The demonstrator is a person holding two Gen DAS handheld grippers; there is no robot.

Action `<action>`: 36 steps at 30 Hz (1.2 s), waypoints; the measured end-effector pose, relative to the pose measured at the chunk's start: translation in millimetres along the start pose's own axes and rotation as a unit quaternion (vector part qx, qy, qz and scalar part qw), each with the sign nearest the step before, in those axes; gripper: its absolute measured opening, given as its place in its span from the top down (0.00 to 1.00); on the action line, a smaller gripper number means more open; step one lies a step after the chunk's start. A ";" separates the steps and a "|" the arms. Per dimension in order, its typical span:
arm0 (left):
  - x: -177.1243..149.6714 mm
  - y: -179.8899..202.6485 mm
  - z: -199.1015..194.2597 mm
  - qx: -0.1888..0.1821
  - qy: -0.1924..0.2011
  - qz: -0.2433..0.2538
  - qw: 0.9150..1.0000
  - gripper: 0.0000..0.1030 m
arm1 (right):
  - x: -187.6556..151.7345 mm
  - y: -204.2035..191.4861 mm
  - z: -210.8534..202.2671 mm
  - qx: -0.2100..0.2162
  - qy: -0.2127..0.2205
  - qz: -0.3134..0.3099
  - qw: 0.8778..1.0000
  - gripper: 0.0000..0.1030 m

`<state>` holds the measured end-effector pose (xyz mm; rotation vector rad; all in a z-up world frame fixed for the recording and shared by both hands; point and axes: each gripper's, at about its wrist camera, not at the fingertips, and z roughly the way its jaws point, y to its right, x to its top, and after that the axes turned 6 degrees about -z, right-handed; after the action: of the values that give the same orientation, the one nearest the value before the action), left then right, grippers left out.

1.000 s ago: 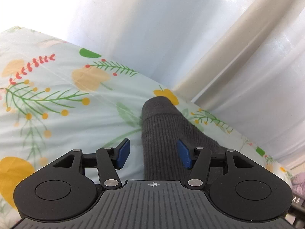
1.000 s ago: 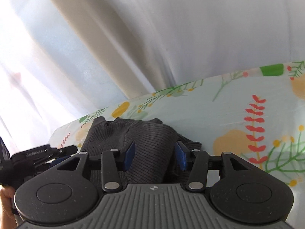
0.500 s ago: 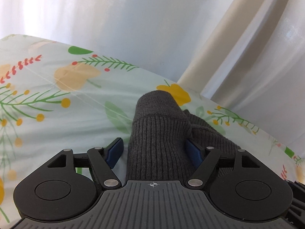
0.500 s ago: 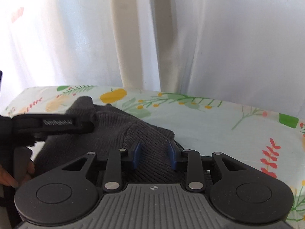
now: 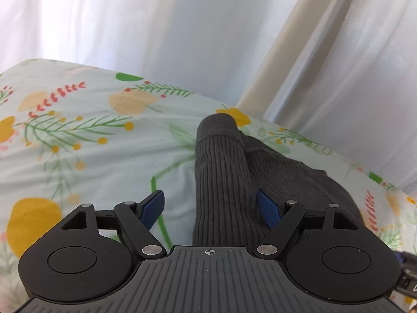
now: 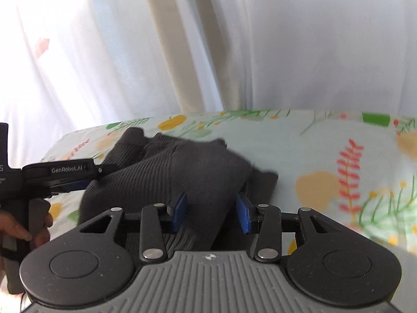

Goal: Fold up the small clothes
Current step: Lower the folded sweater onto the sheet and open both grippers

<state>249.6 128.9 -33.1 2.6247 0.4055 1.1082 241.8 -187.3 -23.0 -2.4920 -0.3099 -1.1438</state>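
Right now the left gripper (image 5: 209, 208) is opening wide. Its two blue pads (image 5: 153, 206) stand far from each other, and neither one presses on anything. A long, ribbed part of the dark grey knit garment (image 5: 221, 182) runs up the middle of the left wrist picture, right between the pads. The left pad is clear of the cloth. The right pad is just beside it, maybe brushing it.

The right gripper (image 6: 212, 211) is opening too. A thick fold of the same garment (image 6: 182, 172) lies between its blue pads. The left pad sits against the knit and the right pad stands a little apart, so it does not look like a real squeeze.

In the right wrist picture the other gripper (image 6: 70, 174) shows at the left edge, with a person's hand (image 6: 23, 227) around its handle at the lower left. Its tip reaches the left side of the garment.

The garment lies bunched in the middle of both pictures, on the flowered sheet (image 5: 78, 135). The long ribbed part lies over the rest of it, so it looks like one fold is made. The pile is still lumpy and not flat or neat, so more folds and some smoothing are probably left. White curtains (image 6: 312, 39) fill the top of both pictures.
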 end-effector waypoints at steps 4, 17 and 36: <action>-29.8 -11.8 -46.0 -0.011 -0.007 -0.003 1.000 0.20 | -41.9 -6.4 -25.2 0.022 -0.032 0.030 0.999 0.60; -82.9 -10.5 -68.4 0.026 -0.078 0.016 0.996 0.20 | -58.2 -11.9 -19.6 0.011 -0.051 0.045 0.998 0.65; -93.9 -2.1 -62.7 0.094 -0.092 0.050 0.990 0.20 | -65.2 -23.3 -21.9 -0.013 -0.036 -0.005 0.999 0.64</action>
<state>140.9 106.0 -52.9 2.9118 0.3594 0.8831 176.7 -178.3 -54.0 -2.5610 -0.3287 -1.0699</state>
